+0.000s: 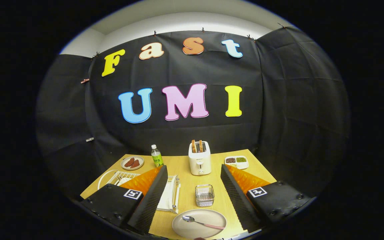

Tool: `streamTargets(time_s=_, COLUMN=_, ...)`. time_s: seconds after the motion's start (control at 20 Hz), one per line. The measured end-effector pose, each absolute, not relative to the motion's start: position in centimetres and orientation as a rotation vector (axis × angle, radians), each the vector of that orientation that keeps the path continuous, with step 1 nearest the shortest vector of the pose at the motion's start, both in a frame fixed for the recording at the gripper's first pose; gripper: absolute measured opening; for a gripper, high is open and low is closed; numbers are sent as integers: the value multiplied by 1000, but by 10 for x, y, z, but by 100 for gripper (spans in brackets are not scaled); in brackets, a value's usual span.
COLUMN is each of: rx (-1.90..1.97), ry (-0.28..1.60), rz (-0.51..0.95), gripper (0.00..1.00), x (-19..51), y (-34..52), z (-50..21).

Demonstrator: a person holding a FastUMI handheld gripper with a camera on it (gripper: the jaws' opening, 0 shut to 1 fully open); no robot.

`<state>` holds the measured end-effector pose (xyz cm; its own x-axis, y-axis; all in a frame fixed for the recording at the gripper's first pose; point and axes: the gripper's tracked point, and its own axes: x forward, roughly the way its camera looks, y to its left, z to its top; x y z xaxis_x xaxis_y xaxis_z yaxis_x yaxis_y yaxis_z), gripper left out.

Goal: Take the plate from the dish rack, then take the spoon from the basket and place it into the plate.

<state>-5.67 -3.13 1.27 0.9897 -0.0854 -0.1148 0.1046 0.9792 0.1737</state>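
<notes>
The gripper (192, 196) is held with its fingers spread wide apart and nothing between them, raised above the wooden surface (185, 173) and looking down its length. The plate (199, 223) is seen lying flat on the surface at the near edge, between the fingers and just below their tips, well clear of the dish rack (125, 178), which is partly hidden behind the left finger. The spoon (202, 222) is laid across the plate, its bowl toward the left and its patterned handle running to the right, so that it is carried wholly inside the rim. The small wire basket (204, 195) stands just beyond the plate and appears empty. From this arrangement the task is judged complete, the open fingers fitting a release and withdrawal. Farther back a white toaster (199, 162) with slices in its slots is placed centrally, with a green-labelled bottle (157, 156) and a small dish of reddish food (132, 163) to its left and a divided tray (236, 162) to its right.
</notes>
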Motion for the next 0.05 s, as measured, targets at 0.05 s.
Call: streamTargets(time_s=0.05, rx=181, ry=101, rz=-96, gripper=99, x=-57, y=-31, z=14)
